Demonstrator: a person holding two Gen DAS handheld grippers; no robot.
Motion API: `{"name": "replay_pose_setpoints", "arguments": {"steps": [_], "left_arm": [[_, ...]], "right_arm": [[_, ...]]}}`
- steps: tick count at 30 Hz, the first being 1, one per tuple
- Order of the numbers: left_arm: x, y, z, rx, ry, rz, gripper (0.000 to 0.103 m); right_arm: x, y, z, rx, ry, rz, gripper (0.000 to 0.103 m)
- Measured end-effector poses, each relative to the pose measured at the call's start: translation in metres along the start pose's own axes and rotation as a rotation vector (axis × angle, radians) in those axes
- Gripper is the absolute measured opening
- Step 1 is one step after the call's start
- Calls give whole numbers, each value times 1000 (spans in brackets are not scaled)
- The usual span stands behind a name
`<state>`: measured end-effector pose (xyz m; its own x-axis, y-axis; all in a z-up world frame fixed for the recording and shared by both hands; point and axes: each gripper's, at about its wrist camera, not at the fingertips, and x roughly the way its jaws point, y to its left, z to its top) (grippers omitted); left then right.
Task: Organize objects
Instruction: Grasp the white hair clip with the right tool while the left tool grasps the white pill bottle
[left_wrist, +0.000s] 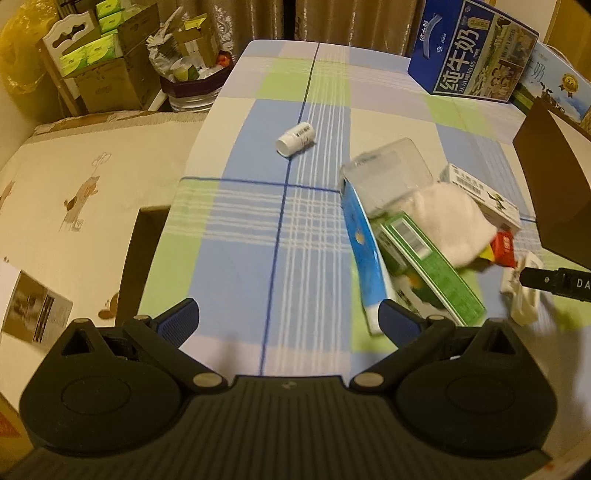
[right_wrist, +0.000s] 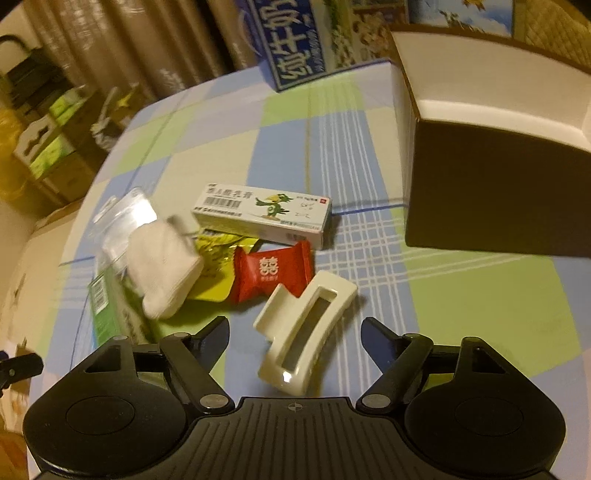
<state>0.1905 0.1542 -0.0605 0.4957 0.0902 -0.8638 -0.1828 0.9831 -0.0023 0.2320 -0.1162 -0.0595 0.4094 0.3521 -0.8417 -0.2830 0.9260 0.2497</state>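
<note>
On the plaid tablecloth (left_wrist: 240, 229) a heap of small items lies at the right: a blue tube (left_wrist: 364, 251), a green box (left_wrist: 432, 266), a clear plastic case (left_wrist: 388, 173), a white cloth (right_wrist: 166, 266), a white medicine box (right_wrist: 262, 214), a red candy (right_wrist: 271, 271) and a yellow packet (right_wrist: 218, 258). A white pill bottle (left_wrist: 295, 138) lies alone on its side farther back. My left gripper (left_wrist: 288, 317) hangs open above the near table edge, holding nothing. A cream hair clip (right_wrist: 314, 306) lies between the spread fingers of my open right gripper (right_wrist: 295, 328), untouched.
A dark box with a white inside (right_wrist: 498, 177) stands at the right, close to the heap. Blue milk cartons (left_wrist: 472, 51) line the far right edge. Left of the table are a covered bed or sofa (left_wrist: 85, 206) and stacked cardboard boxes (left_wrist: 107, 74).
</note>
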Motion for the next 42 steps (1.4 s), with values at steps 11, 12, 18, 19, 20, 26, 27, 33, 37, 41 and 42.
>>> {"name": "replay_pose_setpoints", "arguments": {"steps": [11,12,18,19,20,26,27,33,37,41,42], "left_arm": [[44,9,42,57,-11,-32,101],[48,10,46,63,-14,-35,100],[71,8,73,130,-33,-48,91],[75,8,78,143,-38,-50,91],[79,7,83,156,-44,-52,90],[110,2,117,250,-73,-76,74],[116,2,123,266,-71,-80,69],[150,-3,148,340,-53,-99,57],[163,-10,155,386,-37,-100,38],[169,-11,159,399,-32,-112,25],[169,-11,160,400,-32,-116,23]], "right_arm": [[21,-4,3,44,49,-54,47],[21,-5,3,40,52,-56,44],[10,-21,2,60,61,-57,39],[7,-25,1,72,59,-61,39],[3,-32,0,94,56,-67,39],[-25,-69,1,194,21,-133,39],[-30,-76,2,209,15,-145,39],[-58,-110,0,293,-18,-229,39],[-72,-129,-1,327,-38,-274,39],[-83,-144,-2,353,-54,-304,39],[-85,-147,-3,355,-58,-309,39]]}}
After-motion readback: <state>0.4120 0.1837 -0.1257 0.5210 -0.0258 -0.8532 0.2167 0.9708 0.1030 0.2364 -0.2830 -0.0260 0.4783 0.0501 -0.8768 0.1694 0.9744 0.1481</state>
